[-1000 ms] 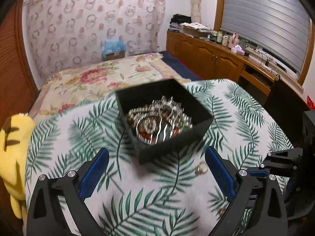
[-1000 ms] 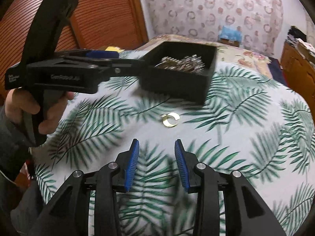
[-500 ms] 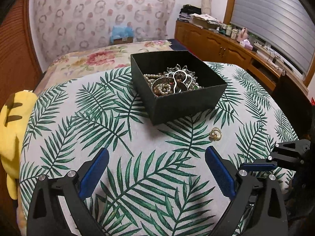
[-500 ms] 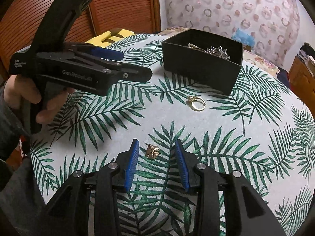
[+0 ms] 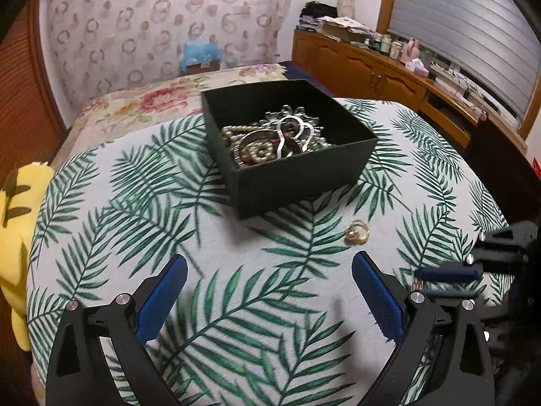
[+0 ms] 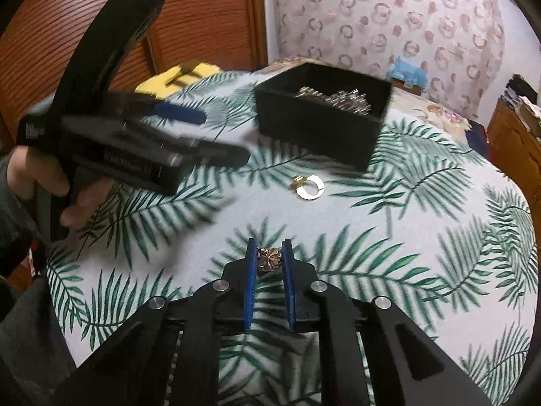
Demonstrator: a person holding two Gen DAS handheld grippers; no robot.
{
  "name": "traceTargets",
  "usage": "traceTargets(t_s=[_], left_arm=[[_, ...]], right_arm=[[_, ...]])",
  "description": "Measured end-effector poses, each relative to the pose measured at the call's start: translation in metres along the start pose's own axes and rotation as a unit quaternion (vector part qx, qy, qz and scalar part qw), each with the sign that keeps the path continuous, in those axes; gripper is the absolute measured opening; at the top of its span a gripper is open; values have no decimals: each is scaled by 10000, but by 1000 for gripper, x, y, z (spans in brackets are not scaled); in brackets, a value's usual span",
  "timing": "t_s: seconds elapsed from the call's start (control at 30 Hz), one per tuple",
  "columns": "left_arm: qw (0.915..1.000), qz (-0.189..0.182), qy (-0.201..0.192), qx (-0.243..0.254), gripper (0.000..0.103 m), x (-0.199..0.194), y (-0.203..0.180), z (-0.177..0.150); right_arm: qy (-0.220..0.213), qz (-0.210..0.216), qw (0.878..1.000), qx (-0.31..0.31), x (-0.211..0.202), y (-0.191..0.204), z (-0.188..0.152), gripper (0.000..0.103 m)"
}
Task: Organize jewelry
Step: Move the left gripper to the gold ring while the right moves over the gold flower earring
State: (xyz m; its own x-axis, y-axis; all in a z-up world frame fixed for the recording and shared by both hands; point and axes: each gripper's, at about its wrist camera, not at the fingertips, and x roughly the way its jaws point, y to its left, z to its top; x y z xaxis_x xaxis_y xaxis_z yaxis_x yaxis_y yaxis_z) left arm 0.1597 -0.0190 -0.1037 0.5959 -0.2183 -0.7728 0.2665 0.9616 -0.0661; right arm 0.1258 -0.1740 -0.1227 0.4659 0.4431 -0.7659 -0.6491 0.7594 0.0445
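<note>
Right tool [image 6: 269, 260] just closed, now clamped on flower charm [image 6: 268, 257]. Left tool [image 5: 270, 291] apart, empty. Box [image 5: 304, 176] part full; ring [image 6: 309, 186] left on desk [image 6: 422, 230].

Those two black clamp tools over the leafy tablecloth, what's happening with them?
A person is tidying jewelry with a clamp in each hand. The right gripper has just been closing on a small gold flower charm on the tablecloth. The left gripper hangs open. A gold ring lies loose near the black box of jewelry.
</note>
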Motion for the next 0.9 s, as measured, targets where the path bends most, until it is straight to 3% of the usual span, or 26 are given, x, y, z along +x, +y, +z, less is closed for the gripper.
traceTargets(t_s=[0.23, 0.37, 0.67, 0.9], left_arm=[[9995, -108, 1, 283, 94, 10, -21, 12], [9987, -252, 89, 426, 74, 16, -33, 16], [9962, -351, 292, 735, 47, 35, -55, 18], [9961, -293, 214, 806, 44, 38, -56, 13]], right_arm=[[-144, -315, 9990, 278, -9, -37, 3, 16], [-181, -414, 9981, 418, -10, -53, 4, 16], [-278, -509, 9967, 570, -11, -72, 6, 16], [-315, -472, 9964, 632, -11, -76, 8, 16]])
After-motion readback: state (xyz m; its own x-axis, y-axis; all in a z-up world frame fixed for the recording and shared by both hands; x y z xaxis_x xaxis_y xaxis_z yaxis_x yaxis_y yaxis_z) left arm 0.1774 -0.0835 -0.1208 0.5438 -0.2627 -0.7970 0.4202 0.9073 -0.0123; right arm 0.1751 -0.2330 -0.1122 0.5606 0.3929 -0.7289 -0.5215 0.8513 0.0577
